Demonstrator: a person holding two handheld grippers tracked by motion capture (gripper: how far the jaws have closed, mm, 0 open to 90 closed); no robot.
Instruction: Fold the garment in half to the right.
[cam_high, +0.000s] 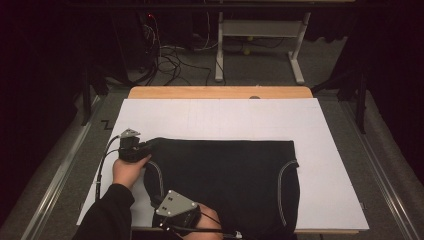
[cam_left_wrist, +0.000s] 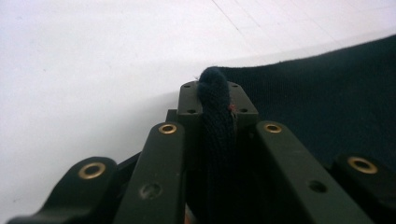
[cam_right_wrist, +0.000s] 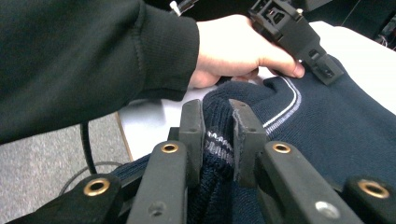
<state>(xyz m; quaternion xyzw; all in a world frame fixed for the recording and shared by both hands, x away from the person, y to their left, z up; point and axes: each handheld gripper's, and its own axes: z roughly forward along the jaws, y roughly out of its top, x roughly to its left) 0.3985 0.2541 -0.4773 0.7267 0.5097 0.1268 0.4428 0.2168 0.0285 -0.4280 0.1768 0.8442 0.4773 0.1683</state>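
While the left tongs pinch a bunched bit of the dark navy knitted garment, their two black jaws are pressed tight on the cloth, and a small fold of it pokes out past the tips. Seen from the high view, these tongs sit at the far left corner of the garment, held by the person's left hand.

The right tongs also pinch the garment. Their jaws squeeze a thick fold of the knit with a thin pale stripe on it. From the high view, these tongs are at the near left edge of the garment, just under their grey three-cornered plate. The right hand is mostly hidden under that plate.

From the right gripper view, the left hand in a black sleeve rests on the garment, close to a curved white line of trim.

The garment lies flat and spread out on a big white sheet. Its near edge reaches the near side of the sheet. A pale curved trim line runs down its right side. The sheet covers a light wooden tabletop, which peeks out at the far edge. Black cables trail from the left tongs down past the sheet. Grey carpet floor lies beyond the tabletop.
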